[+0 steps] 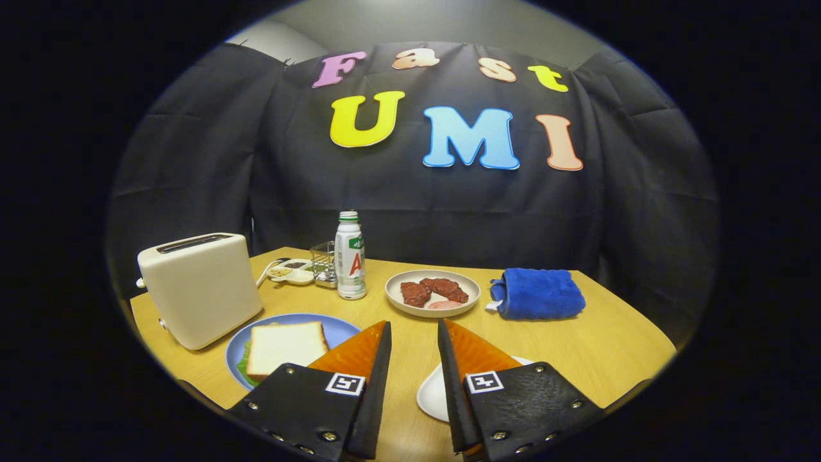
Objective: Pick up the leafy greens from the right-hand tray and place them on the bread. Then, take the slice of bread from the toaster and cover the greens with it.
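The gripper [414,333] hangs above the near edge of the light wooden table [616,346]. Its two fingers are spread apart and there is nothing between them, just bare table.

Near the table's near left corner sits a round blue plate [333,328]. A square slice of white bread [284,346] lies on it, just beside the left finger. A bit of leafy green lettuce [244,371] peeks out from under the bread on its left side, so the greens lie below this slice. Part of the plate is hidden by the left finger.

Behind the plate, by the left edge, stands a boxy cream toaster [200,289]. Its slot on top looks dark, and I cannot tell what is inside.

By the near edge, a white tray [431,393] shows beside the right finger, which hides most of it.

Further back, in the middle of the table, are a white bottle with a green cap [350,256] and a round cream plate with brown meat pieces [432,292]. A small white dish with seasonings [292,271] sits near the far left corner. A rolled blue towel [537,292] lies toward the far right corner.
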Demonstrator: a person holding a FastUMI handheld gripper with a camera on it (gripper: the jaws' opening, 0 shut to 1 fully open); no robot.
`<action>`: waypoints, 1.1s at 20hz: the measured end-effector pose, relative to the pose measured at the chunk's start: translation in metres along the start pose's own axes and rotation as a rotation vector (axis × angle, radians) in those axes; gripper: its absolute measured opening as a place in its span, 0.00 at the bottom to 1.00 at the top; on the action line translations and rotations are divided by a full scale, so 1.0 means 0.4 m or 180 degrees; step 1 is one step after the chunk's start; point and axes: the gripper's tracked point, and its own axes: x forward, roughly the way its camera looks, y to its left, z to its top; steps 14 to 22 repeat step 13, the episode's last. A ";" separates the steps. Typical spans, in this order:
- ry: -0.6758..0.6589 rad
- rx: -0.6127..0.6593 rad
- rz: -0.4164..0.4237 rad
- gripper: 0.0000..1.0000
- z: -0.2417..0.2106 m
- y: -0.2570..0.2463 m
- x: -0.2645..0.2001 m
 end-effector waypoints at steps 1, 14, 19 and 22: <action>-0.0043 0.0008 0.0002 0.43 0.007 -0.021 -0.005; -0.0206 0.0247 -0.0212 0.43 0.002 -0.321 -0.056; -0.0206 0.0247 -0.0212 0.43 0.002 -0.321 -0.056; -0.0206 0.0247 -0.0212 0.43 0.002 -0.321 -0.056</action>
